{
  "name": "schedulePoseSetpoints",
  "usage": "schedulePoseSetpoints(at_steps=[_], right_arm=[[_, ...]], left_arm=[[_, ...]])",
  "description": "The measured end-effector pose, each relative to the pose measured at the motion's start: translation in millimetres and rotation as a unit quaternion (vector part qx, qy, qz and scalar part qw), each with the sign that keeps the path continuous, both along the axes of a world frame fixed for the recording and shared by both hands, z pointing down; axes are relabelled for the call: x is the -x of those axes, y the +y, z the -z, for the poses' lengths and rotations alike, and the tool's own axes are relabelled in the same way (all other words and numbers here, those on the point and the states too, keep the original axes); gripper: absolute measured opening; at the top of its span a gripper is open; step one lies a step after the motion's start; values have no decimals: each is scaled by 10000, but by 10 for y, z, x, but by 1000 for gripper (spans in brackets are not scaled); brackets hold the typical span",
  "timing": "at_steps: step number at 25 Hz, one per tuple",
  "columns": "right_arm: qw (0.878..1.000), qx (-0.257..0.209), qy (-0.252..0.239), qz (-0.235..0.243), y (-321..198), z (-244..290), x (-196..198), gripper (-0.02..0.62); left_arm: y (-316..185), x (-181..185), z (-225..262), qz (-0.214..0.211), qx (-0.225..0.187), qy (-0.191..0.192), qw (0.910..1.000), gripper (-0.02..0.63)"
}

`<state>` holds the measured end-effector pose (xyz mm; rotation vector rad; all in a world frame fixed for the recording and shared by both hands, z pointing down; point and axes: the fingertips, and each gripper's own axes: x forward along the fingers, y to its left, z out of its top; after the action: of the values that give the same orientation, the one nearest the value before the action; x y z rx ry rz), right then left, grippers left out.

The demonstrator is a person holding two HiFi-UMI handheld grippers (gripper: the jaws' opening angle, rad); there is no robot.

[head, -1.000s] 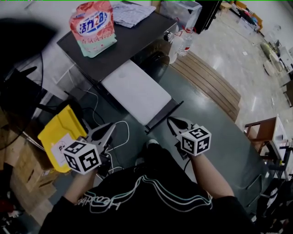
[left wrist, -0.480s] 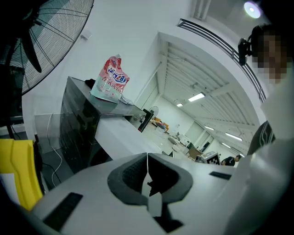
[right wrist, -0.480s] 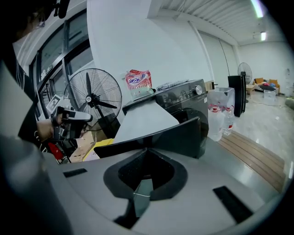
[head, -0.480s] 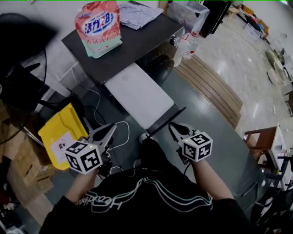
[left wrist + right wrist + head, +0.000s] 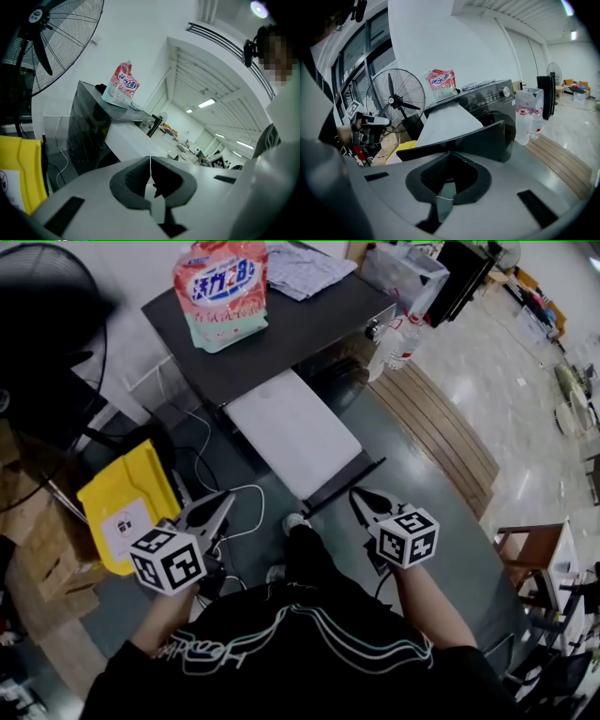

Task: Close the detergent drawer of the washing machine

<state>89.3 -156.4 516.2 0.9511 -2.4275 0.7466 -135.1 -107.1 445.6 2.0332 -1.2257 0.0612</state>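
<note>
Obs: drawer (image 5: pixel 292 432) stands out from washer (image 5: pixel 272 329) front, its black face just ahead of right claw (image 5: pixel 358 495). Right claw and left claw (image 5: pixel 225 499) both pressed together, empty. Suggest setting the right tips square on mid-face and pushing straight in.

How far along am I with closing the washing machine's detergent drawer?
Done: nothing yet; the detergent drawer juts fully out of the washing machine. In hand: nothing; the left gripper and right gripper hang short of it, fingers together and empty. Left: bring a gripper to the drawer's dark front edge and push it in.
</note>
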Motion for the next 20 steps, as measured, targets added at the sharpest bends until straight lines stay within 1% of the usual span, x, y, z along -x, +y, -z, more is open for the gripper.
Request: schedulePoseSetpoints(at_steps=[4, 8, 12, 20], right_arm=[[9995, -11, 89, 319, -53, 2, 128, 26], [9991, 108, -1, 417, -117, -15, 144, 26], [9985, 119, 39, 536, -156, -4, 152, 26], [9977, 87, 20, 666, -196, -19, 169, 26]], left_arm=[[-12, 75, 11, 204, 20, 5, 9998, 26], [-29, 196, 18, 380, 22, -16, 9993, 27], [-25, 286, -17, 561, 88, -2, 9984, 26], [-103, 283, -45, 627, 74, 20, 9980, 27]])
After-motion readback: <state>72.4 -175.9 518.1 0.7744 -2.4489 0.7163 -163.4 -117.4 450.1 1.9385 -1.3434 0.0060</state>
